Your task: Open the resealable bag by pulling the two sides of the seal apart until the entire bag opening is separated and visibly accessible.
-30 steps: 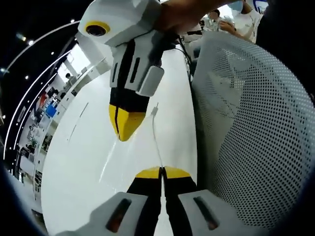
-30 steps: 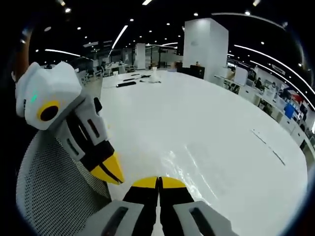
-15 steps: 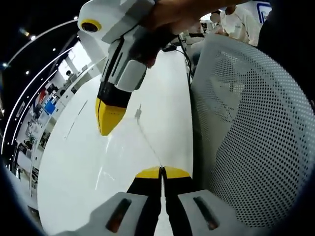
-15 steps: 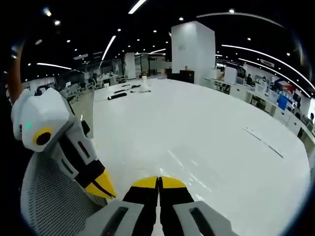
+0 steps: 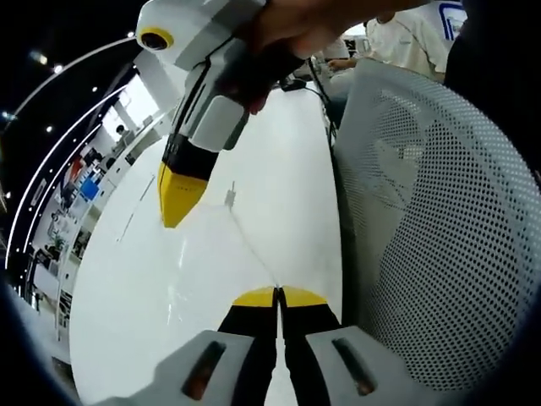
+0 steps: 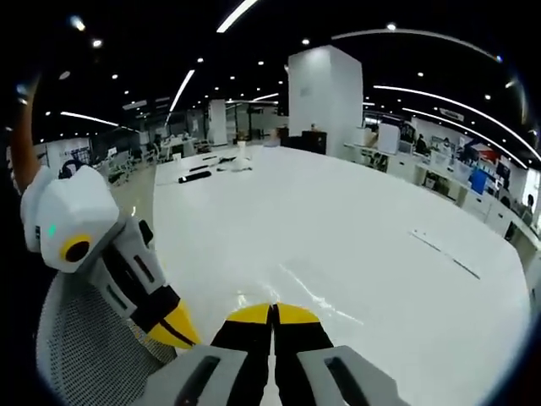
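Table point(image 5: 279, 169): a large white table spread beneath both tools, with a white mesh chair point(image 5: 439, 220) at its near edge.
Resealable bag point(image 5: 221, 254): clear and hard to see, it hung above the table, stretched between the tools; its seal ran as a thin line.
Left tool point(image 5: 278, 293): clamped tight on the near side of the seal, anchoring it.
Right tool point(image 5: 175, 216): closed on the far side, held apart, apparently to spread the opening.
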Available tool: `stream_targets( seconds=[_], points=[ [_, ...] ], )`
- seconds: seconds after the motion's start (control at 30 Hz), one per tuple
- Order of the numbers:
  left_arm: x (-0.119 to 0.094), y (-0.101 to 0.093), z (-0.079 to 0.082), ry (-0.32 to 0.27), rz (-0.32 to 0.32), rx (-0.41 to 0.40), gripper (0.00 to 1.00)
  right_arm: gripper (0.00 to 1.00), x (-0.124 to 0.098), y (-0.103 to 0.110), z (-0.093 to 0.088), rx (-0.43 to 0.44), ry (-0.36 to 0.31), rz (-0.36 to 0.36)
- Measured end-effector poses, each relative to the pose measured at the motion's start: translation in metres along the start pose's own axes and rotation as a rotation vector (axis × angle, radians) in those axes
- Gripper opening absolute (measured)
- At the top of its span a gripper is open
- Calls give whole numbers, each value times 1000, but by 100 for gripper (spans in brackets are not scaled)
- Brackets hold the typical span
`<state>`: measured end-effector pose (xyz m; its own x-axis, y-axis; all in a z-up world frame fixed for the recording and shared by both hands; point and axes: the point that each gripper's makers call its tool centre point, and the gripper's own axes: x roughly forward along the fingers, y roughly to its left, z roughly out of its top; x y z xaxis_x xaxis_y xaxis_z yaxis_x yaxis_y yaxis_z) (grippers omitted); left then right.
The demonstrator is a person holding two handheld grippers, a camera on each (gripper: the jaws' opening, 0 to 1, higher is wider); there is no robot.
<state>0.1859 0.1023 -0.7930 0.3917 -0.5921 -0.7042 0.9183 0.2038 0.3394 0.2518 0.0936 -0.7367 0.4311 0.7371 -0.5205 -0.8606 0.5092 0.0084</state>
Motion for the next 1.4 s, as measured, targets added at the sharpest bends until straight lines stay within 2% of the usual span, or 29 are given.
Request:
stream_targets(
  seconds=[0.2, 0.3, 0.43, 0.57, 0.6, 0.67, 0.7, 0.8, 0.9, 1.0, 1.2, 1.33, 1.4],
  points=[
    [0, 24, 10, -30, 48, 19, 0, 0, -7, -12, 18, -72, -28, -37],
    [2, 32, 16, -43, 58, 6, 0, 0, -8, -17, 18, -97, -17, -50],
    [4, 31, 20, -54, 56, -8, 0, 0, -8, -19, 6, -85, 3, -50],
    [7, 25, 21, -55, 44, -18, 0, 0, -5, -14, -16, -82, 44, -28],
    [6, 23, 23, -74, 47, -79, 0, 0, -4, -12, -20, -84, 54, -19],
    [4, 21, 26, -104, 37, -118, 1, 0, -4, -9, -32, -137, 107, 0],
    [1, 24, 24, -96, 42, -124, 2, 0, -4, -7, -40, -167, 137, 8],
    [-5, 28, 23, -106, 56, -164, 6, 0, -2, -3, -45, -165, 139, 18],
    [-12, 34, 24, -145, 68, -252, 10, 0, 1, 0, -53, -179, 155, 31],
    [-20, 39, 18, -142, 87, -285, 12, 0, 3, 1, -62, -197, 172, 43],
    [-29, 44, 4, -160, 114, -373, 20, 0, 5, -9, -68, -197, 186, 43],
    [-32, 46, -6, -152, 131, -414, 31, 0, 6, -19, -66, -190, 183, 45],
    [-35, 48, -9, -167, 144, -433, 36, 0, 7, -24, -65, -191, 183, 44]
  ],
)
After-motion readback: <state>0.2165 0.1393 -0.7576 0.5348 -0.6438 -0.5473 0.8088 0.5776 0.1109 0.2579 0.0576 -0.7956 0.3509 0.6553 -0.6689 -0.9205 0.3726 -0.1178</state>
